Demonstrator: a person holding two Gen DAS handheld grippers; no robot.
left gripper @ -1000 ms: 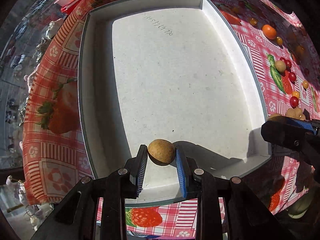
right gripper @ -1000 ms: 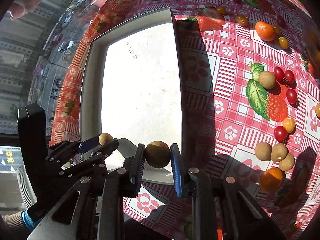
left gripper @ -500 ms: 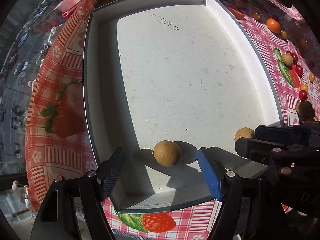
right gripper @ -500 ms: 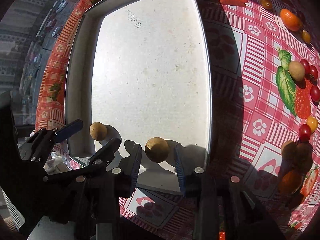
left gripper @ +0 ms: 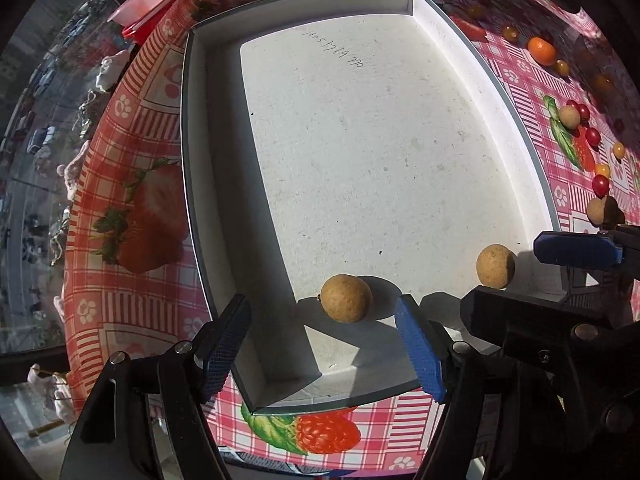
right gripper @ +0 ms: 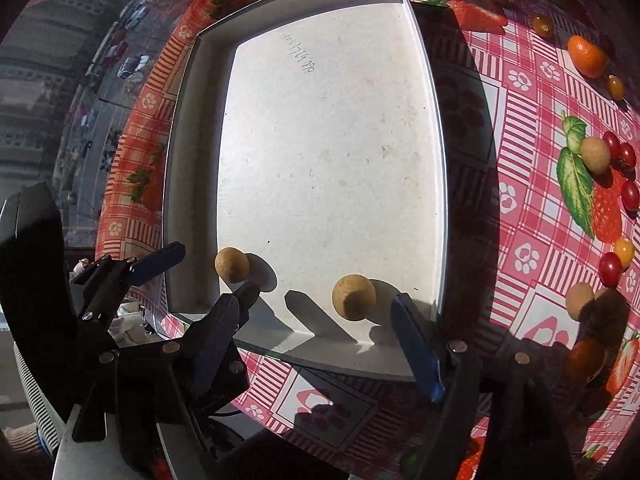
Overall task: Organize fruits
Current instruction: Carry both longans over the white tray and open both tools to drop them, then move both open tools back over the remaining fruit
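Longans, two, lie on the floor of the tray (left gripper: 192,184), near its lower edge in both views. Left longan (left gripper: 346,298) sits between the spread jaws of the left gripper (left gripper: 320,344), touching neither. Right longan (right gripper: 354,297) sits just left of the right pad of the right gripper (right gripper: 320,336), likewise released, jaws wide.

Step in hand, by judgement: release after placing. Done well, each gripper draws straight back toward the lower frame edge with jaws kept wide, so that no pad nudges a round fruit into a roll.

Surroundings: checked cloth (right gripper: 528,264) under the tray. Right of frame, loose fruit awaits: mandarin (right gripper: 586,56), cherry tomatoes (right gripper: 611,268), further longans (right gripper: 595,154).

Obstructions: tray wall stands between the loose fruit and the floor. The two grippers crowd one corner and could knock each other. Deep shadow at lower right hides some fruit.
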